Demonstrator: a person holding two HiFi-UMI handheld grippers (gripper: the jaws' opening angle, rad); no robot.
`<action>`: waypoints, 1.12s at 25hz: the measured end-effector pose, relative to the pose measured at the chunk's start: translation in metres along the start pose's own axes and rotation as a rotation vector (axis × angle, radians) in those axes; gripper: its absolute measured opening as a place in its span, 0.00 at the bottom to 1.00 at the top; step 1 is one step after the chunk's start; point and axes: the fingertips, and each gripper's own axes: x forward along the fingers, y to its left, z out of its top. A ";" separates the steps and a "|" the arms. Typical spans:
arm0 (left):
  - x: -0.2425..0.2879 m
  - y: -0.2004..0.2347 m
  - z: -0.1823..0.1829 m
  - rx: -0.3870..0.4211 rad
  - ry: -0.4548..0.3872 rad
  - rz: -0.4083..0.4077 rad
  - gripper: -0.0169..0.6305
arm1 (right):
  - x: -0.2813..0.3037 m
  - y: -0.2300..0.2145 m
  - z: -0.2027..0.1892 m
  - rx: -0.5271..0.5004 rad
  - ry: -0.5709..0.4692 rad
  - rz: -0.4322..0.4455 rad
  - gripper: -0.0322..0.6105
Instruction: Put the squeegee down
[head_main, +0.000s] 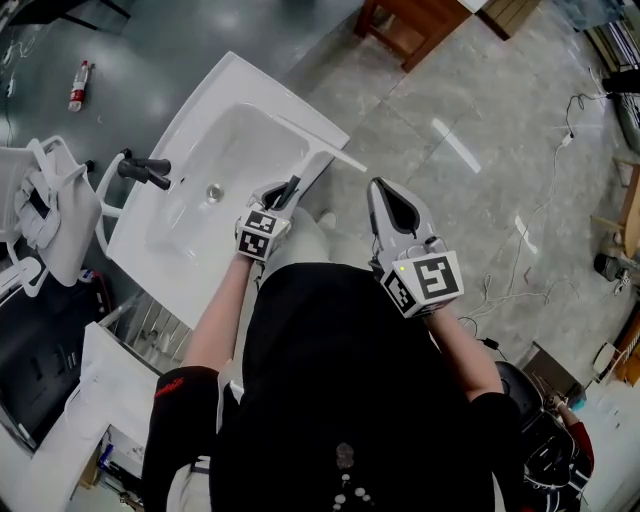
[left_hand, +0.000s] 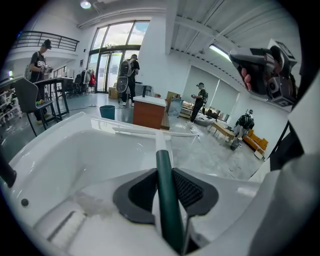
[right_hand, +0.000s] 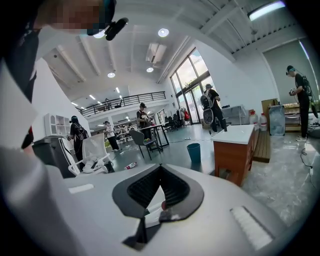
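Note:
The squeegee has a dark green handle (head_main: 291, 189) and a long white blade (head_main: 330, 150). My left gripper (head_main: 282, 196) is shut on the handle, over the right rim of a white sink (head_main: 150, 262). In the left gripper view the handle (left_hand: 167, 200) runs up between the dark pads (left_hand: 187, 187), and the blade (left_hand: 150, 131) lies crosswise above the far edge of the basin (left_hand: 65, 160). To the right of the sink, my right gripper (head_main: 392, 202) hangs over the floor. It is shut with nothing held (right_hand: 160, 170).
A black faucet (head_main: 145, 172) sits at the sink's left side and a drain (head_main: 214, 192) in the basin. A white chair (head_main: 45, 200) stands to the left, a bottle (head_main: 78, 85) lies on the floor, and a wooden cabinet (head_main: 410, 25) is beyond. Cables (head_main: 520, 270) trail at the right.

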 end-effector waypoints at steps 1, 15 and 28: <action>0.002 0.000 -0.001 0.007 0.004 -0.003 0.19 | 0.000 -0.002 -0.001 0.002 0.002 -0.005 0.05; 0.012 0.005 -0.012 0.078 0.047 0.031 0.19 | 0.000 -0.011 -0.008 0.011 0.022 -0.019 0.05; 0.009 0.006 -0.009 0.124 0.032 0.049 0.24 | -0.001 -0.004 -0.020 0.024 0.044 -0.012 0.05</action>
